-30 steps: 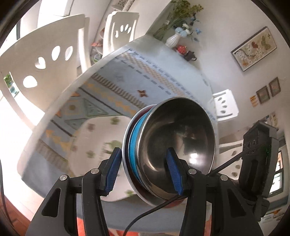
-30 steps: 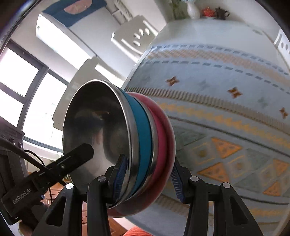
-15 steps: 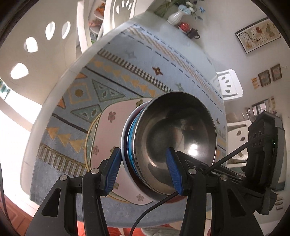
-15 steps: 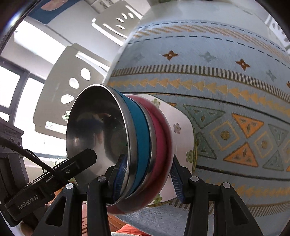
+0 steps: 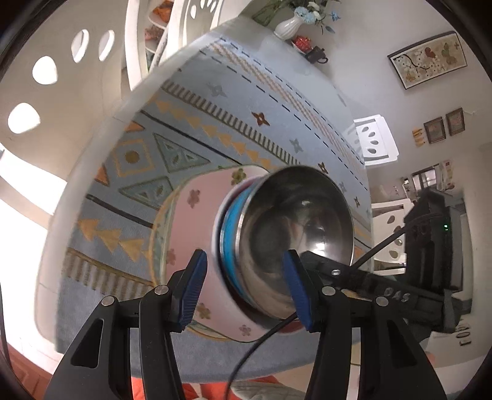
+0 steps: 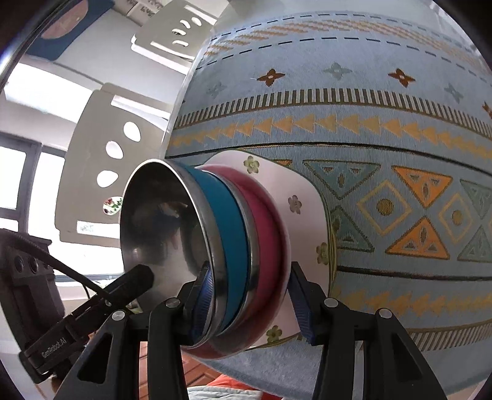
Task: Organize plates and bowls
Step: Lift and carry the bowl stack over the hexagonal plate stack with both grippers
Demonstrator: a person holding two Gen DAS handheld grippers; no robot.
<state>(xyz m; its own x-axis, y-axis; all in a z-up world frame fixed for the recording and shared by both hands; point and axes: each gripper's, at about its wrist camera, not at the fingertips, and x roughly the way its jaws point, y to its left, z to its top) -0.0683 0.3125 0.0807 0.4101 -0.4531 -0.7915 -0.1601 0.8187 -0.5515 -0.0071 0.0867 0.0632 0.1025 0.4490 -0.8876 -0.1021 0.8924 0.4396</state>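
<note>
A stack of nested bowls, steel inside with a blue band (image 5: 230,243) and a red one (image 6: 267,234) underneath, rests on or just above a pink square plate with small flowers (image 5: 190,221) (image 6: 295,190) near the table's front edge. My left gripper (image 5: 246,283) straddles the stack's rim, with its jaws wider than the rim and no contact visible. My right gripper (image 6: 252,298) straddles the opposite rim of the stack (image 6: 227,234); its left pad touches the steel rim, its right pad sits beside the red bowl.
The table carries a blue patterned cloth (image 5: 215,123) (image 6: 384,123). White chairs (image 5: 55,61) (image 6: 113,160) stand along its side. A white vase with flowers (image 5: 289,24) and a small dark teapot (image 5: 316,55) stand at the far end.
Both grippers have carried the bowl stack down towards the table, onto the pink flowered plate. The left jaws look wider apart than before.
</note>
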